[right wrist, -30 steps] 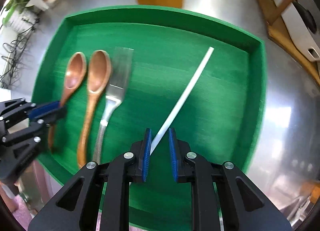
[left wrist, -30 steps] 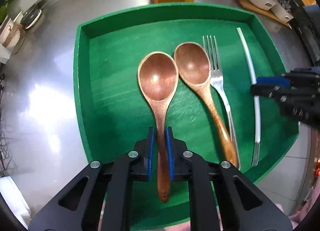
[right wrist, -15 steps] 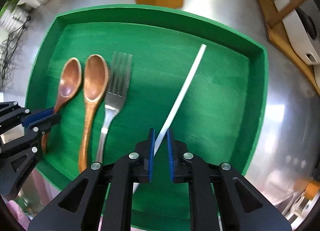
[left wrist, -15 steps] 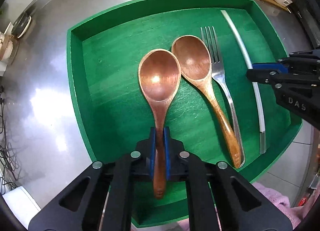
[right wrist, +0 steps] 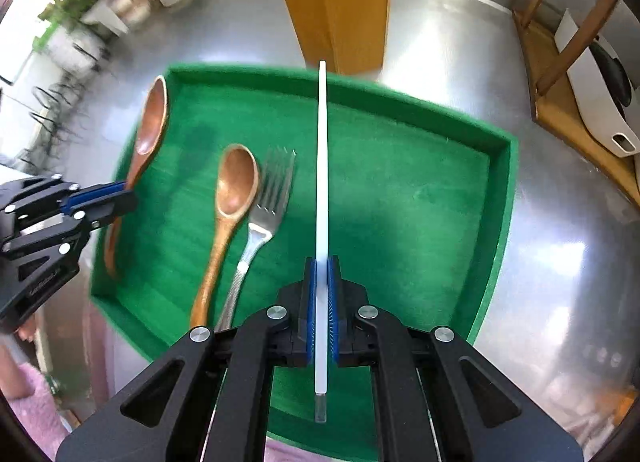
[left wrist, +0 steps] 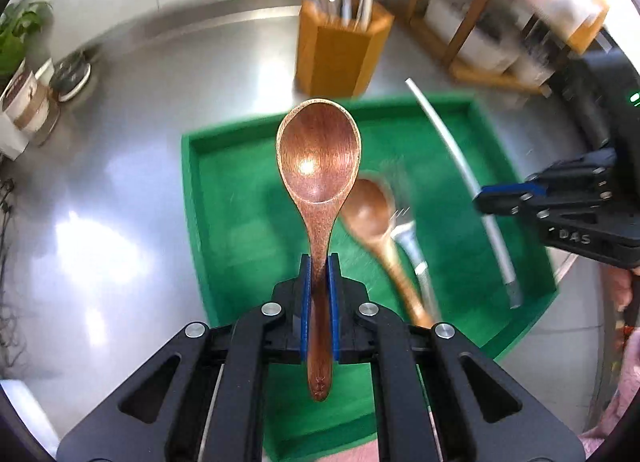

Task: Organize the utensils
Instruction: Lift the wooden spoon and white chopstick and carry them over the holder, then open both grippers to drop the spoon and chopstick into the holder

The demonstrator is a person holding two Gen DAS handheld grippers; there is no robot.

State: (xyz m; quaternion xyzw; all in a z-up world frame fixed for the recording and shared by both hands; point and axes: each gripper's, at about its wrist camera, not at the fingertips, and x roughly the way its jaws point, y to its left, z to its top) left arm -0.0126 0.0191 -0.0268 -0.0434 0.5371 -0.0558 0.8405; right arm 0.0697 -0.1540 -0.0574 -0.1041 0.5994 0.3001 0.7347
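Observation:
My left gripper [left wrist: 319, 262] is shut on the handle of a dark wooden spoon [left wrist: 318, 158], lifted above the green tray [left wrist: 224, 222]; the same spoon [right wrist: 150, 130] shows at the left of the right wrist view. My right gripper [right wrist: 320, 266] is shut on a thin white chopstick [right wrist: 322, 166], raised over the tray [right wrist: 420, 198]. A lighter wooden spoon [right wrist: 236, 186] and a metal fork [right wrist: 272, 190] still lie side by side on the tray floor. A wooden utensil holder [right wrist: 340, 10] with several utensils stands behind the tray.
The tray rests on a shiny steel counter [left wrist: 100, 190]. A wooden rack [right wrist: 560, 74] with a white dish stands at the right. Potted plants and jars [right wrist: 104, 2] sit at the back left. A pink cloth [right wrist: 28, 402] lies at the near edge.
Both grippers closed on their items and rose: the dark spoon and the white chopstick left the tray floor. Both views tilted up, bringing the utensil holder into sight.

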